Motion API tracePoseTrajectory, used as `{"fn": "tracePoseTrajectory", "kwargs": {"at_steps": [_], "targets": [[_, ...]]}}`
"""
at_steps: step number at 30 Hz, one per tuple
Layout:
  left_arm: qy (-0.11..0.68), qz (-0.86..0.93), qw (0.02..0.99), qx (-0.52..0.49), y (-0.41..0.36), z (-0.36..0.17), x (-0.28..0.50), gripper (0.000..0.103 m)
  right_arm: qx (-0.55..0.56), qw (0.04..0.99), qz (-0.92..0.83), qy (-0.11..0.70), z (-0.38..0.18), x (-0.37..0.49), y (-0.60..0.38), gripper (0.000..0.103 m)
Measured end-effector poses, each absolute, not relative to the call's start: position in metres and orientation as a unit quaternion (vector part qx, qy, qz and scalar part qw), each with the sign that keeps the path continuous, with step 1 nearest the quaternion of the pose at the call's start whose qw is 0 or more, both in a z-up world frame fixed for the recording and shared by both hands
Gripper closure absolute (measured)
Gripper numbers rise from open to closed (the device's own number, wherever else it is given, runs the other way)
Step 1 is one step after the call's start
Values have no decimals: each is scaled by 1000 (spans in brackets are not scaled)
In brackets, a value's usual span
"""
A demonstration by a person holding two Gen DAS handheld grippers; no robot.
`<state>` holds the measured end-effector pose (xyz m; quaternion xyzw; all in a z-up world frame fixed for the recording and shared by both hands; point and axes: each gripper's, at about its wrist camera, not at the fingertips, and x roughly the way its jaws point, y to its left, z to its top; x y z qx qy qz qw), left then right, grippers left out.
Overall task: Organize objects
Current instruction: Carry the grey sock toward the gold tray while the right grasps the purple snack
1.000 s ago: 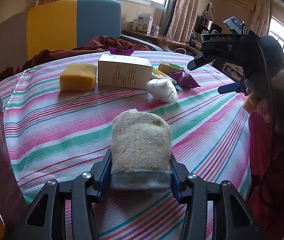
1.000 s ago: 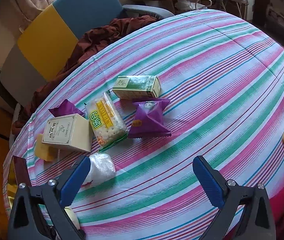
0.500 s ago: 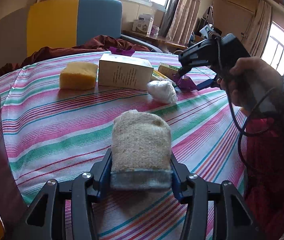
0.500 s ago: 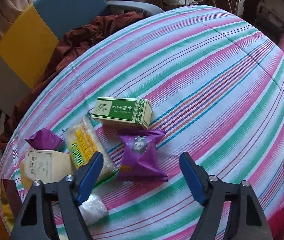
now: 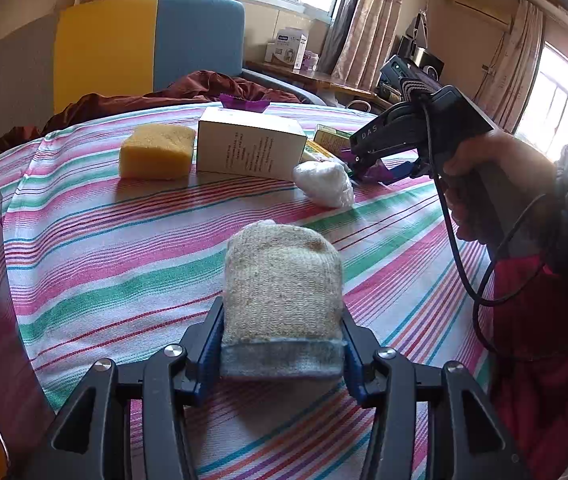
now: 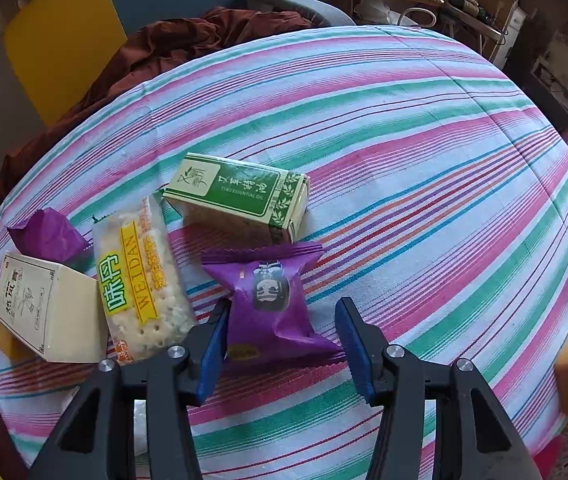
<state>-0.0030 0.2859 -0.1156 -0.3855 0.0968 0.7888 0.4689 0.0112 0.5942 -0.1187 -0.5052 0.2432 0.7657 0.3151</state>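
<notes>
- Beige knitted sock roll (image 5: 282,300) is clamped between the blue pads of the left hand-held gripper (image 5: 282,344), low over the striped counter (image 5: 104,248).
- Purple snack packet (image 6: 274,304) is straddled by the right hand-held gripper (image 6: 282,336), jaws narrowly parted, not yet closed on it.
- Cracker pack (image 6: 140,280) and cream box (image 6: 44,308) are seen left of the packet.
- Green box (image 6: 240,192) lies just behind the packet.
- Yellow sponge (image 5: 158,150) rests beside the cream box.

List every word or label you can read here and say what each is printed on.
"WEIDAN": on the cracker packet, beside Chinese characters.
"ESSENTIAL OIL": on the green box; its other print is too small.
"DAS": on the right tool's body.
Cream box, purple snack packet: print unreadable.
</notes>
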Motion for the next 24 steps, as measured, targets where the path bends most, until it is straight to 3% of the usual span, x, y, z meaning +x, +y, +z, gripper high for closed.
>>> {"fn": "tracePoseTrajectory", "kwargs": {"at_steps": [19, 24], "targets": [[113, 791, 463, -384, 286, -114, 0, 54, -526, 318, 771, 164, -119, -2, 585, 51], [92, 789, 452, -405, 269, -91, -2, 55, -522, 317, 773, 168, -120, -1, 588, 51]]}}
